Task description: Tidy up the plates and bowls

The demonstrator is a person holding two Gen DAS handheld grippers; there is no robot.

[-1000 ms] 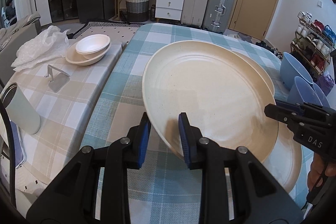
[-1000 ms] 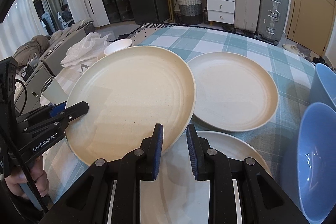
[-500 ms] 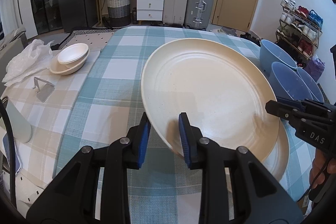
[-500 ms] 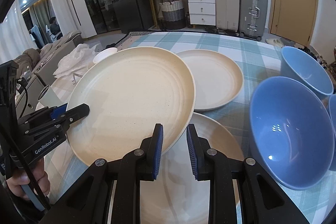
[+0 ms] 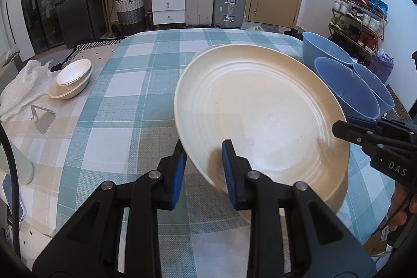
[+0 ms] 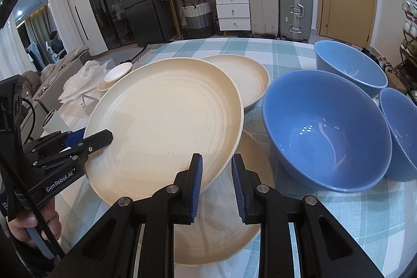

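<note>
Both tongs, the left tongs [image 5: 203, 168] and the right tongs [image 6: 216, 180], are clamped on the near rim of the cream plate [image 6: 166, 121], held tilted above the surface [image 5: 125, 106]. Keep both grips level and lower it slowly onto the plate beneath [image 6: 250, 163], left of the blue bowls [image 6: 325, 127].

Left gripper [image 5: 203, 168] was clamped on the near rim of the cream plate [image 5: 260, 116], plate tilted, lifted off the teal checked tablecloth [image 5: 125, 111]. Right gripper [image 5: 346, 128] was pinching the plate's right edge. Another cream plate [image 5: 206, 50] peeked out behind it. Three blue bowls [image 5: 346, 87] sat at right. Stacked white bowls [image 5: 73, 74] were far left, well apart.
</note>
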